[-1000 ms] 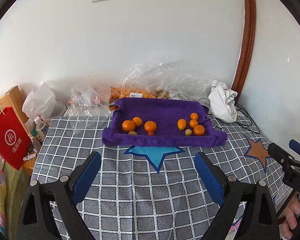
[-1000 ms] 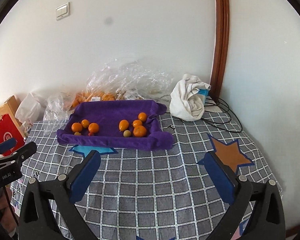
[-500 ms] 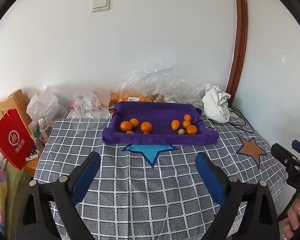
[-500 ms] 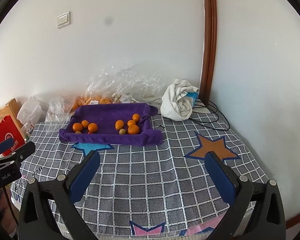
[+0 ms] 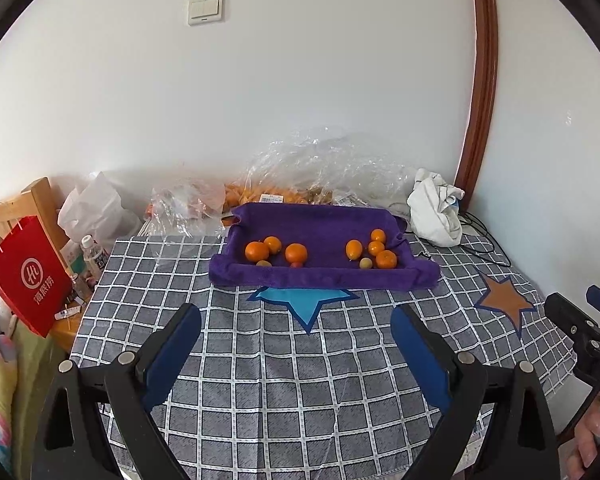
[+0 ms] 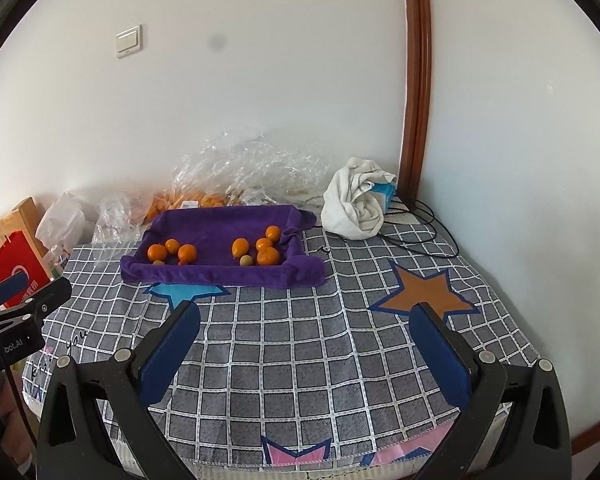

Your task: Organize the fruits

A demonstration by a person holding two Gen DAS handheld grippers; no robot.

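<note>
A purple cloth tray [image 5: 320, 224] [image 6: 220, 224] sits at the far side of the checked table. It holds two clusters of small orange fruits: a left group [image 5: 257, 251] [image 6: 157, 252] and a right group [image 5: 386, 259] [image 6: 268, 256], each with a small pale fruit beside it. My left gripper [image 5: 296, 340] is open over the near table, well short of the tray, with nothing between its blue pads. My right gripper [image 6: 304, 340] is open too, low over the front edge. Each gripper shows at the side of the other's view.
Crumpled clear plastic bags [image 5: 332, 168] with more orange fruit lie behind the tray. A white bundled cloth [image 6: 356, 204] and black cables sit at the back right corner. A red paper bag [image 5: 24, 276], bottles and a wooden chair stand off the table's left edge.
Both grippers have drawn back and up from the tray, so it looks smaller and more of the table shows. Both stay open and hold nothing.
</note>
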